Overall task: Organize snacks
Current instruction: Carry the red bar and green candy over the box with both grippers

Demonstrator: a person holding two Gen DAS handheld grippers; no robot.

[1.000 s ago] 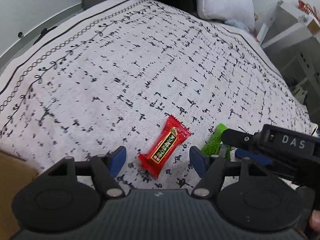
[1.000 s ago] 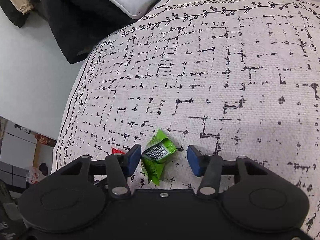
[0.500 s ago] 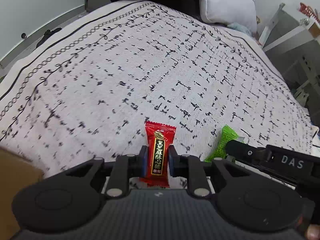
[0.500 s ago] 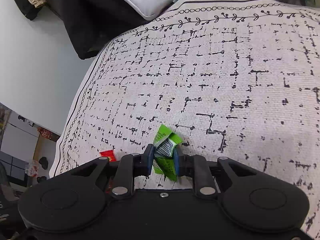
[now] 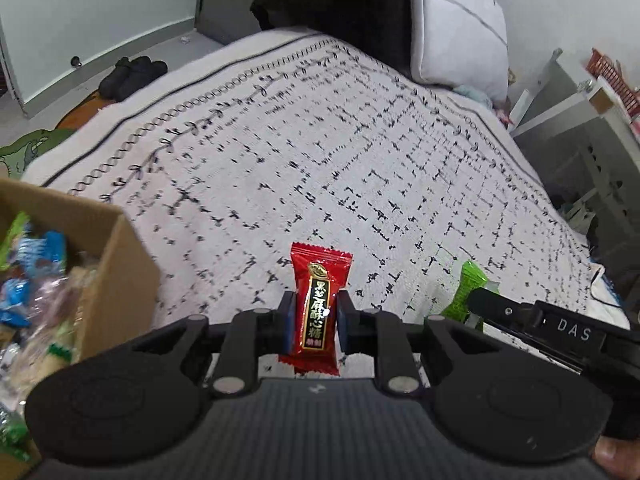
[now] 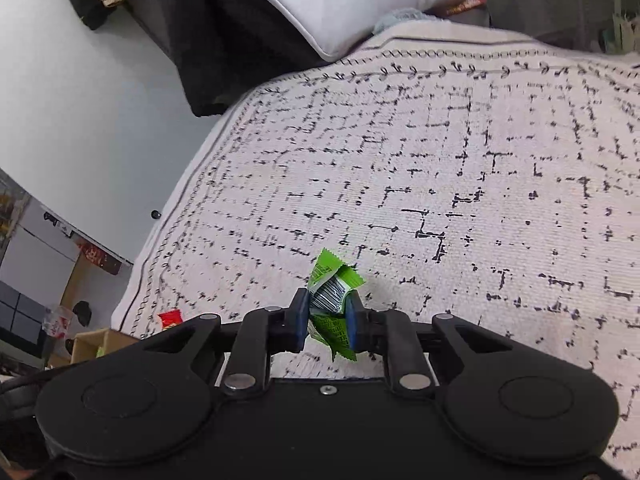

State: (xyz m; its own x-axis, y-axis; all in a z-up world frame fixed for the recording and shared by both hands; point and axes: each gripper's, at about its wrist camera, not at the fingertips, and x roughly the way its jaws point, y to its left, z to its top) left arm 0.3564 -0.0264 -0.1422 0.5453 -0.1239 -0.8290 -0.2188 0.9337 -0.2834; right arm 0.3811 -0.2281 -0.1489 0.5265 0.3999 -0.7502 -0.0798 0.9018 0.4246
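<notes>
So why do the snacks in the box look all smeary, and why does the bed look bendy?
Left wrist view: the cardboard box and its snacks are motion-blurred at the edge, while the red candy in the left tool stays sharp. Right wrist view: the fisheye lens curves the blanket border; the green candy looks crisp.

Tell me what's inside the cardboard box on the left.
The cardboard box holds a jumble of wrapped snacks: blue, green and pale packets, blurred. What lies under the top layer, and the box's bottom, is covered and cannot be seen.
</notes>
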